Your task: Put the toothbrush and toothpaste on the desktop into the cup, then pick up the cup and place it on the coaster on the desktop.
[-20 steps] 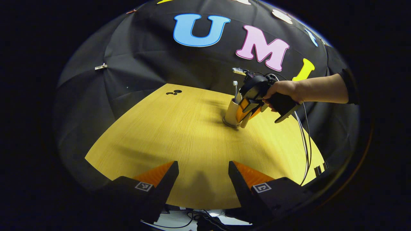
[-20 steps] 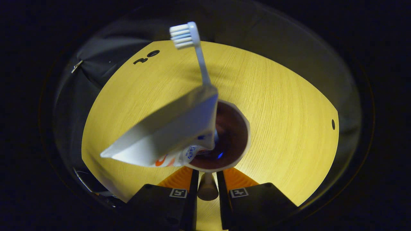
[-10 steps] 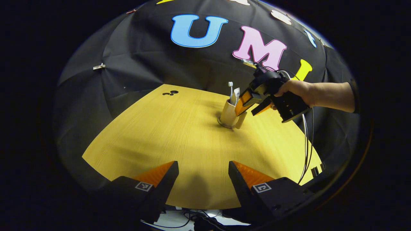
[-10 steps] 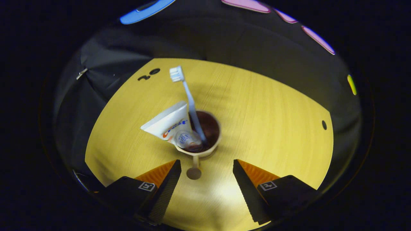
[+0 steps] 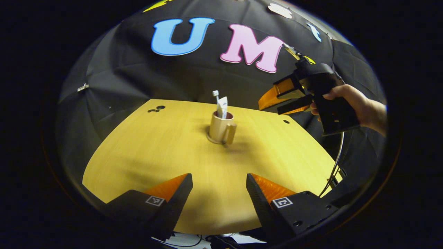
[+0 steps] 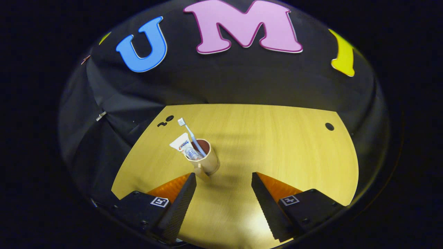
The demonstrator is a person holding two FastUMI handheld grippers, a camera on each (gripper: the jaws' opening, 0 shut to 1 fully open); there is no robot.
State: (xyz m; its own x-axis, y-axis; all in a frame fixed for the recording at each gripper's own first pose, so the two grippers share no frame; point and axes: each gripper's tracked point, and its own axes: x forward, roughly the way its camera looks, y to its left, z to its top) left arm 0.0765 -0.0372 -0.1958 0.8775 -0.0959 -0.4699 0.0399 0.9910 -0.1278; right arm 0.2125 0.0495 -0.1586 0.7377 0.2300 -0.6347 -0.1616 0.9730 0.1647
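Now the cup (image 6: 206,162) stands upright on the desk (image 6: 277,145), ahead-left of your right hand-held gripper (image 6: 223,183), whose jaws gape wide and empty. It probably rests on the coaster, handle facing you.

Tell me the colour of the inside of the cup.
Dark reddish-brown inside the cup, beige outside; clearest in the right gripper view.

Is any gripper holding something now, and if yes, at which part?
Nothing is held. The left gripper and right gripper are open; the cup stands alone.

Yellow wooden desktop (image 5: 166,148), black cloth wall (image 5: 138,79)
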